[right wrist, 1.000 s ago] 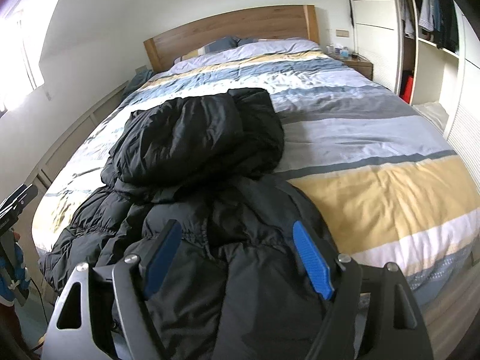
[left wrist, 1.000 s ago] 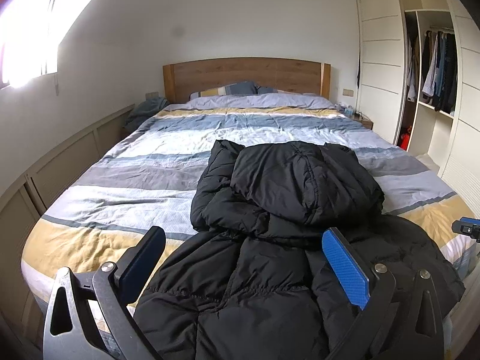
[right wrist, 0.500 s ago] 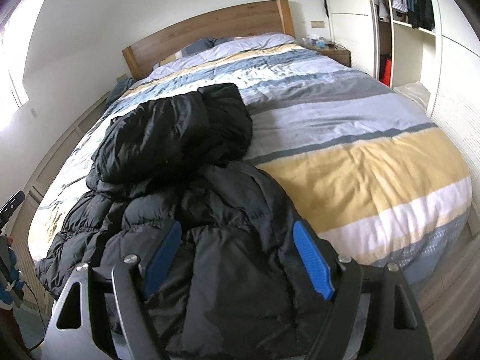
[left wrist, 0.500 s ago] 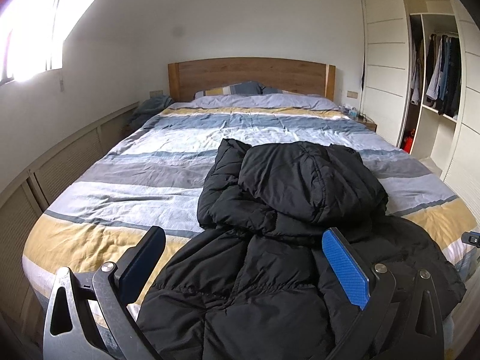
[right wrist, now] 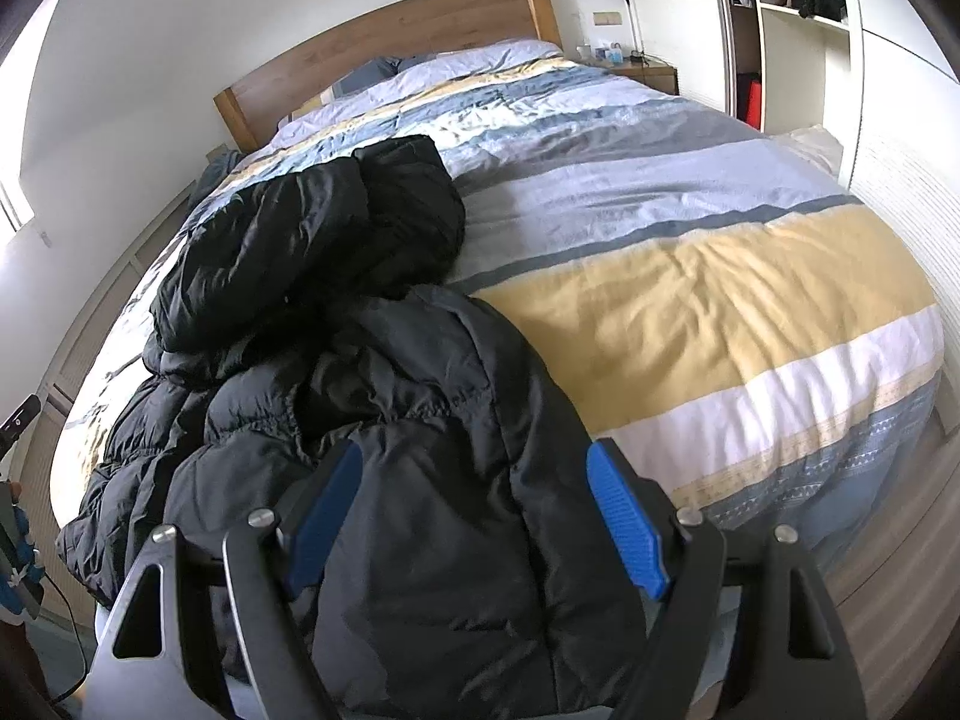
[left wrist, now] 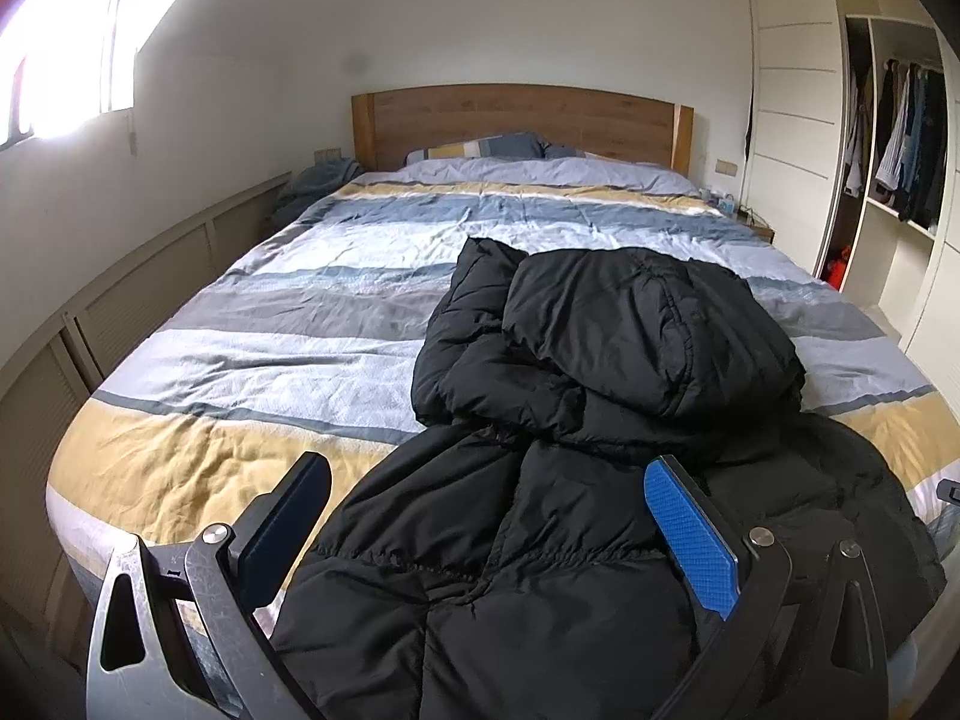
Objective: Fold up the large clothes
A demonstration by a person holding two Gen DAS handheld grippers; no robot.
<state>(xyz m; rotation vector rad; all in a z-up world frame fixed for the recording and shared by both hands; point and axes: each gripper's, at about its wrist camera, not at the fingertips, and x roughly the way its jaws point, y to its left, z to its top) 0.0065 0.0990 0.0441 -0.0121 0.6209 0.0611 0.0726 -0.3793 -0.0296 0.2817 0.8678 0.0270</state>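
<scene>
Lying crumpled across the foot of the bed (left wrist: 252, 324), a black puffer jacket (left wrist: 588, 396) is spreading from the near edge toward the middle, its upper part bunched in a mound. The striped duvet in grey, blue, white and yellow is covering the mattress up to a wooden headboard (left wrist: 522, 120), with pillows (left wrist: 480, 147) resting against it. A bright window (left wrist: 66, 48) is lighting the white wall; an open wardrobe (left wrist: 900, 138) is showing hung clothes. The left gripper (left wrist: 480, 516) and right gripper (right wrist: 474, 510) are both hovering over the jacket, jaws apart, gripping nothing.
</scene>
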